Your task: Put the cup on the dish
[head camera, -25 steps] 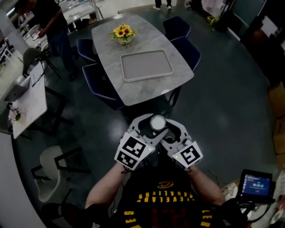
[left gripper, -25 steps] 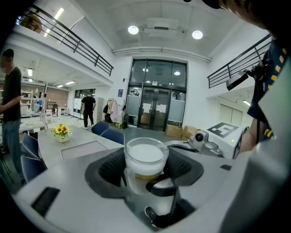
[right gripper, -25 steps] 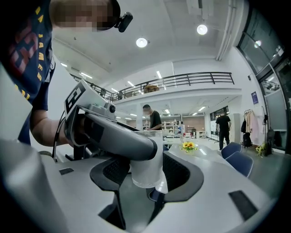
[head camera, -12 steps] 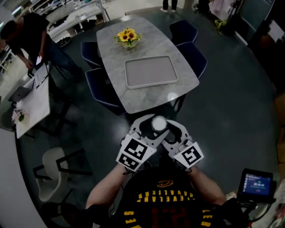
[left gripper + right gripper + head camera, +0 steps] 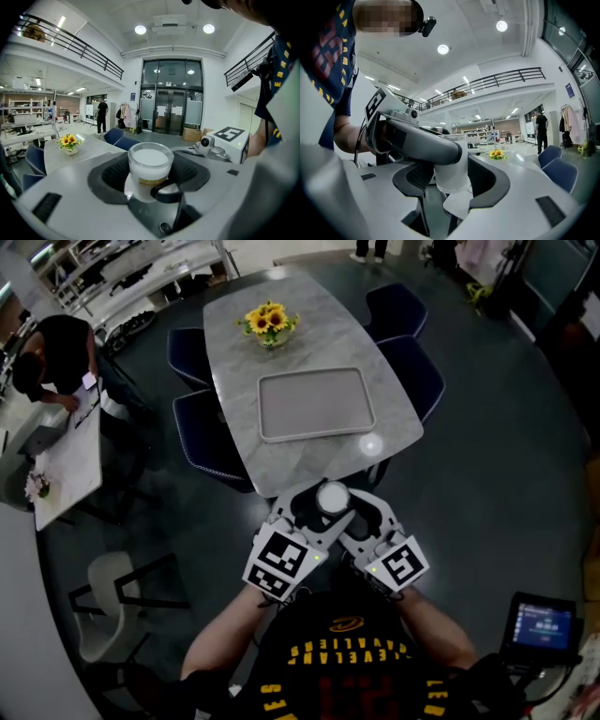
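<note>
- Cup (image 5: 333, 498) stands upright between the jaws of the left tongs (image 5: 317, 508), which close round it, dark pads on either side of its pale wall.
- Under the cup lies the white dish (image 5: 132, 186); the cup's base appears to rest on it.
- The right tongs (image 5: 349, 510) pinch the dish at its rim, and one of their dark jaw tips curves across in front of the cup's foot.
- Both tongs meet tip to tip in front of the person's chest, the same posture as a second ago.
- The grey table (image 5: 281, 460) now lies closer: its near edge is just beyond the tips of the tongs, where before it was well apart.
- On the table, straight ahead of the tongs, the tray (image 5: 316, 404) sits empty, with the sunflowers (image 5: 269, 322) beyond it.
</note>
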Tool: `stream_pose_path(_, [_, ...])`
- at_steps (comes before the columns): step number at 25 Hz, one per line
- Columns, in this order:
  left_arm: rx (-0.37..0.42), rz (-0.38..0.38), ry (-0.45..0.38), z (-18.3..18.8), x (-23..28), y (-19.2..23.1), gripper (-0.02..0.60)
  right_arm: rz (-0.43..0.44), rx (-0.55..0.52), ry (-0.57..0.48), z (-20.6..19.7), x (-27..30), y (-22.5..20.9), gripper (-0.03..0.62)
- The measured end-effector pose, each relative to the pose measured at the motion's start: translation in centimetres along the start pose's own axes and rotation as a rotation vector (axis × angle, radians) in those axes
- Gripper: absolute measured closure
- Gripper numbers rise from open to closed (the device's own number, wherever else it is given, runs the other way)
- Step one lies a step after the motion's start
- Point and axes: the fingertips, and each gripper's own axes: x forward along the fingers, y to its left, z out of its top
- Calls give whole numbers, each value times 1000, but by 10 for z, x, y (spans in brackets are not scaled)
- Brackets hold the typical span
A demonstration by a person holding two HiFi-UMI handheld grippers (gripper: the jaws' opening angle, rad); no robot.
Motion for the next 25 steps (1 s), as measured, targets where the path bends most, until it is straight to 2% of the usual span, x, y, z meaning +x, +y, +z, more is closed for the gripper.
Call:
stream_pose_path(7, [-18, 40, 4, 11, 42, 13, 311, 38, 6, 6, -2, 2, -45, 361])
stream_pose_path(14, [-33, 88, 3, 31, 120, 33, 311, 91, 0, 5, -5, 3, -127, 361])
stream_pose_path(18, [-42, 112, -7, 36, 137, 36, 311, 115, -10, 16, -6, 1, -145, 361])
stream_pose_path(25, [-41, 131, -5, 51, 135, 24, 311, 133, -22, 12, 10, -11, -145, 361])
